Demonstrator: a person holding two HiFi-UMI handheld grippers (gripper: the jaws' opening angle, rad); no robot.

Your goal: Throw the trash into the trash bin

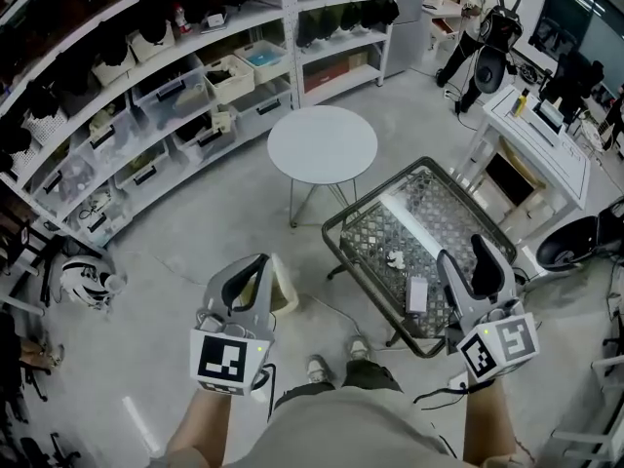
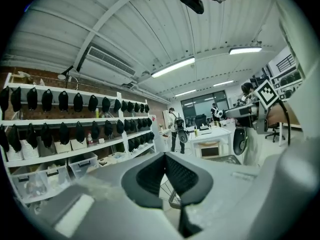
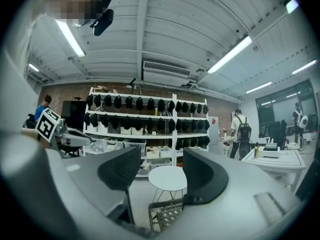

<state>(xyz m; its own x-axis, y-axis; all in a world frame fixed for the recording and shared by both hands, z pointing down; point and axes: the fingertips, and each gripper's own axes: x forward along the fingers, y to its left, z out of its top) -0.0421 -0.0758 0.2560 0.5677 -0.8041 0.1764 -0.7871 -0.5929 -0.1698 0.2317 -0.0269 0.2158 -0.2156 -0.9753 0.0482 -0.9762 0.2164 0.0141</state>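
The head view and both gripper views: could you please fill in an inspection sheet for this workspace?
Surface: glass-topped table, dark frame, patterned top, ahead of the right hand.
Job's things: a small white crumpled scrap and a flat white piece lie on the table; a pale open bin stands on the floor beside the left gripper.
Clutter: nothing else seen on the table.
Grippers: left gripper has its fingers together at the tips, with nothing between them; right gripper has its fingers apart and is empty.
Cables: thin white cable on the floor; dark cable under the right gripper.
Surroundings: round white table, shelves with storage boxes, white desk, a person with a backpack.
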